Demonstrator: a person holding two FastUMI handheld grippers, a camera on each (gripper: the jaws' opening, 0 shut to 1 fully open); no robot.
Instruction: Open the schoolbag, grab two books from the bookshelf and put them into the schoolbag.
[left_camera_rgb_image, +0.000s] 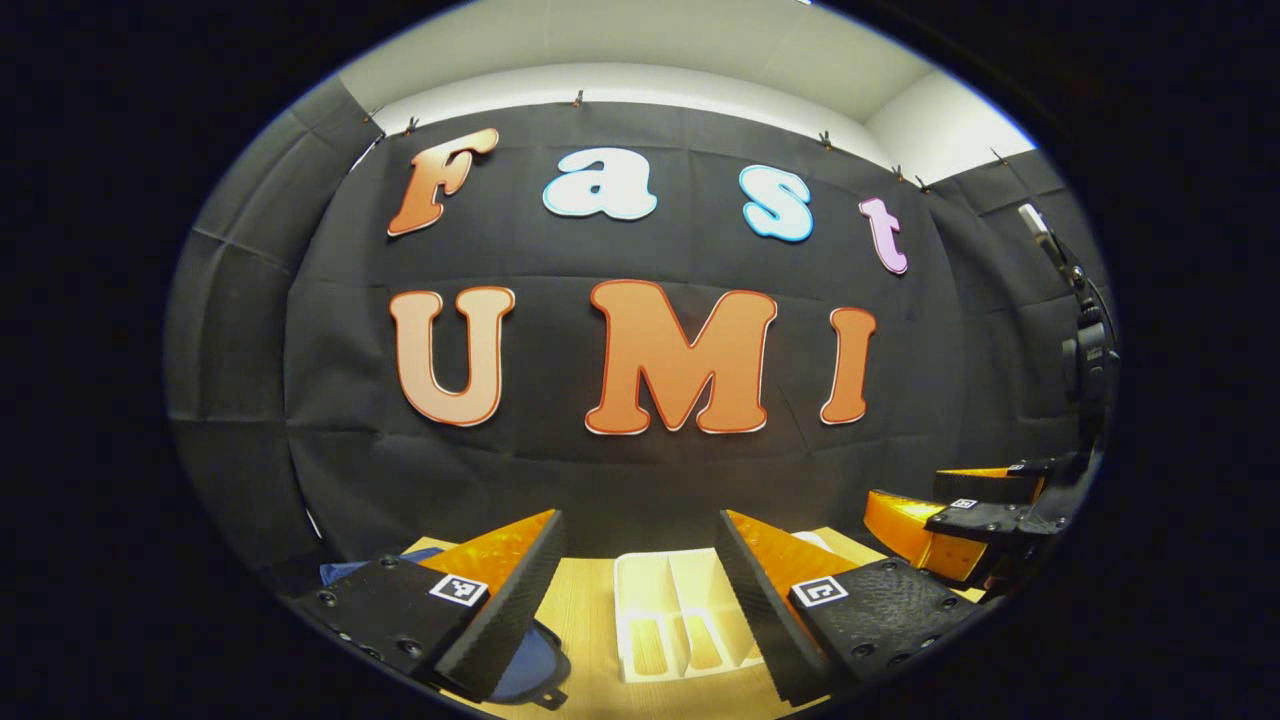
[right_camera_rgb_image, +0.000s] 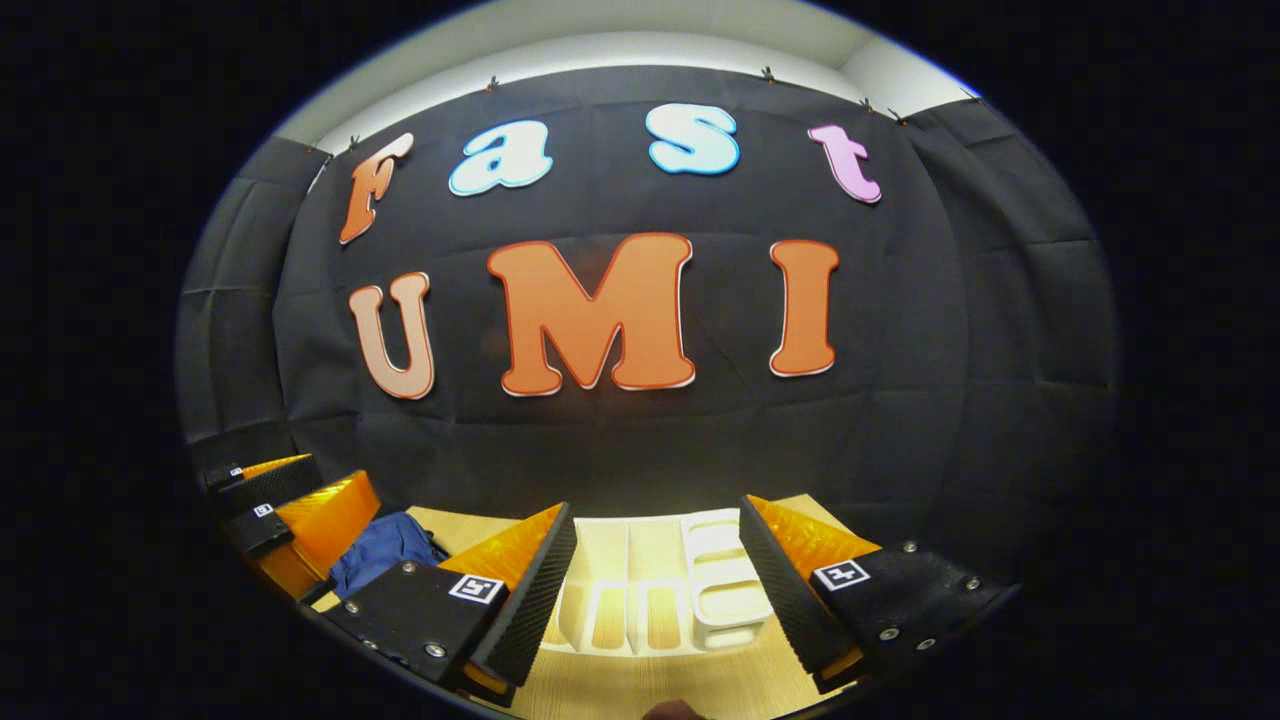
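1. Two grippers are in play, both raised above a pale wooden counter (right_camera_rgb_image: 640, 690) and facing the black booth wall.
2. The left gripper (left_camera_rgb_image: 640, 600) has its two fingers spread wide, with nothing between them.
3. The right gripper (right_camera_rgb_image: 655, 590) also has its two fingers spread wide and holds nothing. In the left gripper view it appears at the far right edge (left_camera_rgb_image: 975, 525).
4. In the right gripper view the left gripper shows at the left edge (right_camera_rgb_image: 280, 520).
5. One white bookshelf (left_camera_rgb_image: 680, 620) stands on the counter ahead, framed between the fingers in both views. In the right gripper view (right_camera_rgb_image: 660, 590) its upright dividers make several slots; I cannot tell how many books it holds, if any.
6. One blue schoolbag (left_camera_rgb_image: 525, 665) lies on the counter to the left of the bookshelf, partly behind the left gripper's left finger. In the right gripper view its blue fabric (right_camera_rgb_image: 385, 555) sits between the two grippers.
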